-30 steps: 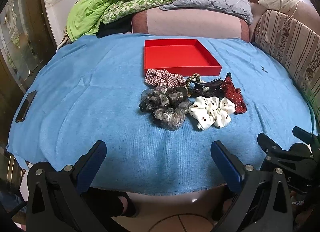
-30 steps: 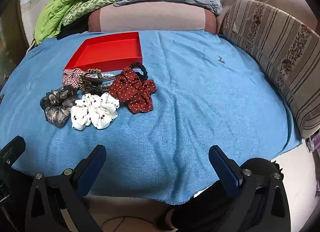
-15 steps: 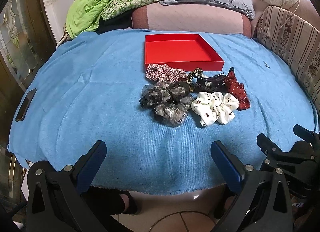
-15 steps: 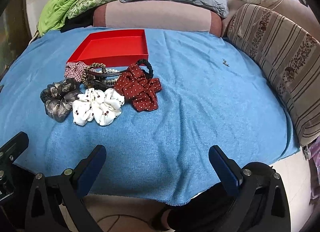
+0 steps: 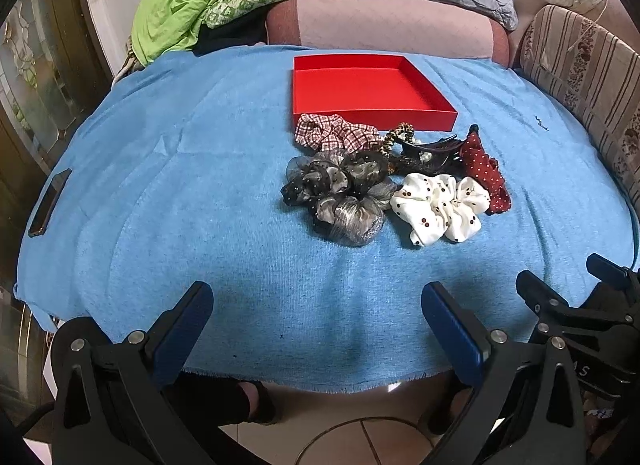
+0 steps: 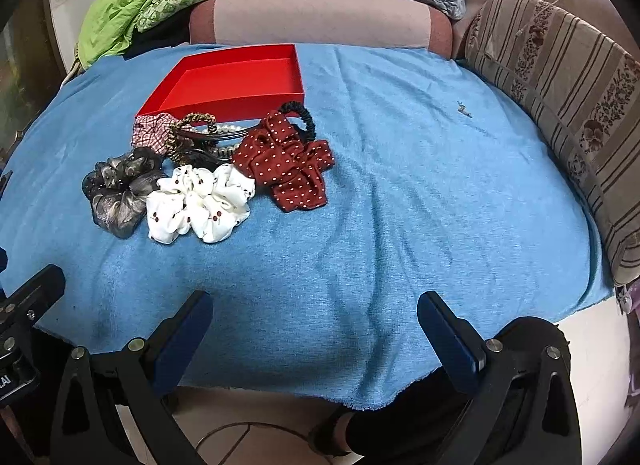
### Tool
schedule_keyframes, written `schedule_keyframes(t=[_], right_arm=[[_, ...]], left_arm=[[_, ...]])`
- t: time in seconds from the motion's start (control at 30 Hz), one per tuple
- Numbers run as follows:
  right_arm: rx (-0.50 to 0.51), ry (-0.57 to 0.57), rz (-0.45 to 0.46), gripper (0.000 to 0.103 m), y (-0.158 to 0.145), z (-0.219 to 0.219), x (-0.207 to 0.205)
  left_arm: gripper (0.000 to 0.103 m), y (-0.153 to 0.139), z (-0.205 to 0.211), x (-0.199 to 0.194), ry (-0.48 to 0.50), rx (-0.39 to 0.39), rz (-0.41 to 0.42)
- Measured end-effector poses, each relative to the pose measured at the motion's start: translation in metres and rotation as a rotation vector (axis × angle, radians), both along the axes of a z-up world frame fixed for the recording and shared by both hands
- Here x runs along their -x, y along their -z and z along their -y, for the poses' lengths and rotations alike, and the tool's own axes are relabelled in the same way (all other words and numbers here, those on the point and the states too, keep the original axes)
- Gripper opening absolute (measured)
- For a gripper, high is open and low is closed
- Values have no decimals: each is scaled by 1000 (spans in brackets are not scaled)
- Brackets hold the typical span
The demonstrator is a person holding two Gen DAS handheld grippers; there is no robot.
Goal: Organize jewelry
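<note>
Both hand-held grippers gape above blue cloth.

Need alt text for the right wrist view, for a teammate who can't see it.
The open right gripper hovers over a blue cloth; beyond it, scrunchies, white, grey and red dotted, lie before an empty red tray.

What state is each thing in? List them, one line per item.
Red cardboard tray: empty, upright.
White cherry-print scrunchie: on the cloth, outside the tray.
Dark red polka-dot bow scrunchie: on the cloth, ungrasped.
Grey sheer scrunchie: on the cloth.
Left gripper: open, empty.
Right gripper: open, empty.
</note>
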State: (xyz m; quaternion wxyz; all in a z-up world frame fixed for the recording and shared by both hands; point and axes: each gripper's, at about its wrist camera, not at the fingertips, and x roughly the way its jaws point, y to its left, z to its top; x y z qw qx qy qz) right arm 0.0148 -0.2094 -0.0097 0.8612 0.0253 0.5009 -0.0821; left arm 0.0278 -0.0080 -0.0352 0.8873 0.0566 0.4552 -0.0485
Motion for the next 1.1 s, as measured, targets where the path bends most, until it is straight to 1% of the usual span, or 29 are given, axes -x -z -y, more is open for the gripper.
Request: schedule_keyframes(t=[0.33, 0.5, 0.63, 0.7, 0.83, 0.97, 1.1], right_arm=[[-47, 3, -20, 103, 7, 3, -5], [-55, 4, -30, 103, 10, 4, -8], [-70, -13, -64, 103, 17, 2, -12], [-79, -33, -67, 103, 18, -1, -13], [-37, -76, -20, 103, 7, -12, -14], [-4, -84, 24, 103, -5, -14, -18], [-12, -95, 10, 103, -10, -12, -28]], left_arm=[[103, 8, 2, -8, 7, -11, -29], [103, 5, 4, -7, 30, 12, -9], [103, 4, 2, -10, 14, 0, -3], [103, 5, -1, -14, -4, -4, -6], [103, -1, -8, -19, -26, -8, 18], [103, -11, -13, -21, -33, -20, 56], [103, -18, -12, -24, -14, -35, 69]])
